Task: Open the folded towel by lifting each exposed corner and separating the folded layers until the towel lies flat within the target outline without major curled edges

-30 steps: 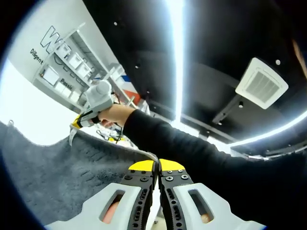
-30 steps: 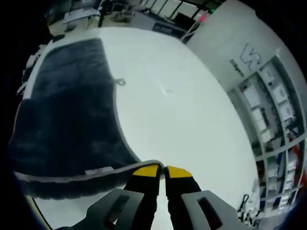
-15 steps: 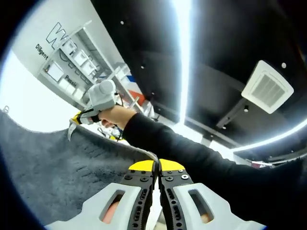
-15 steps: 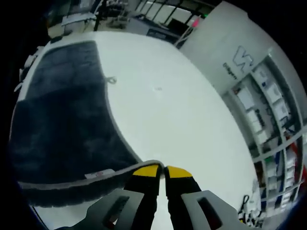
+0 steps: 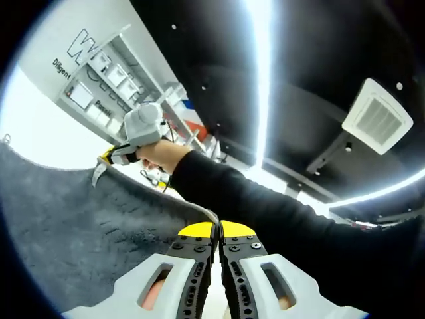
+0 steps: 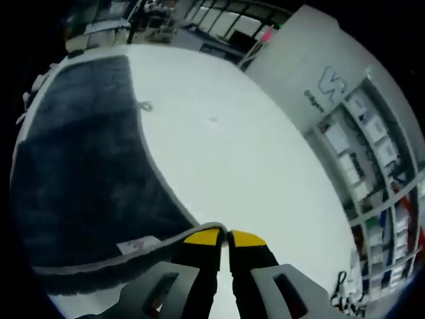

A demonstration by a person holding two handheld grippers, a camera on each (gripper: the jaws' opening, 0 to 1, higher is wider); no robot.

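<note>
A dark grey towel (image 6: 80, 166) is held raised over a white table (image 6: 252, 166); one hemmed corner is clamped in the left gripper (image 5: 216, 229), another in the right gripper (image 6: 222, 234); it seems soft, limp and light, best gripped at its hems.

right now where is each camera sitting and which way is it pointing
Left gripper view: rides on the left gripper, tilted up toward the ceiling lights; its shut jaws pinch the towel edge, and the person's sleeve and right gripper show.
Right gripper view: rides on the right gripper, looking down across the white table; its shut jaws pinch the towel corner.
Shared: the same grey towel.
</note>
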